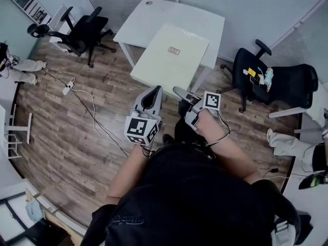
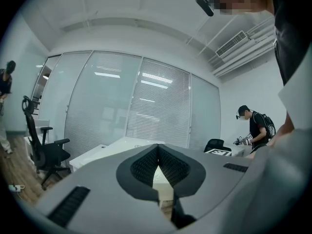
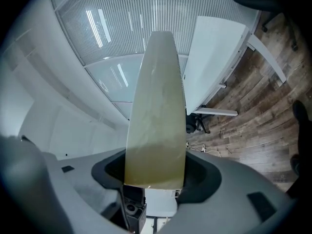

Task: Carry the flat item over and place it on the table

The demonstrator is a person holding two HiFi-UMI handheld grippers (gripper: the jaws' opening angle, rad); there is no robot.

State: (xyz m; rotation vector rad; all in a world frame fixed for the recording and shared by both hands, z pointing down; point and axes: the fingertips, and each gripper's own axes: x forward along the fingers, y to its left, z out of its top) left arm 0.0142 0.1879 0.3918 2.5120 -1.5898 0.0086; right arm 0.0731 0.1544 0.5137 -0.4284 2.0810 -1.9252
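Your own torso and arms fill the bottom of the head view and hide the floor right under you. Your left gripper (image 2: 157,151) has its jaws closed tip to tip with nothing between them; only a pale sliver shows through the gap lower down. From above, its tip sits at the near edge of the flat item (image 1: 171,60), and you cannot tell whether it touches or props it. Your right gripper (image 3: 156,173) has its jaws spread wide and clamped on that near edge. The cream slab fills the space between the pads and runs away from the camera.

The flat item, with a small red mark at its middle, hangs over the near corner of the white bench (image 1: 154,12). It covers that corner and sticks out past it toward you. Whether its far part rests on the bench top cannot be made out. The far half of the bench top is open room.

Left of the bench the wood floor (image 1: 61,132) is open, crossed by a white cable (image 1: 95,114). A black chair (image 1: 269,78) stands near the bench's right side, and a second black chair (image 1: 84,32) stands off its left. A seated person (image 1: 23,68) is cut off at the left edge and another person (image 1: 294,147) at the right.
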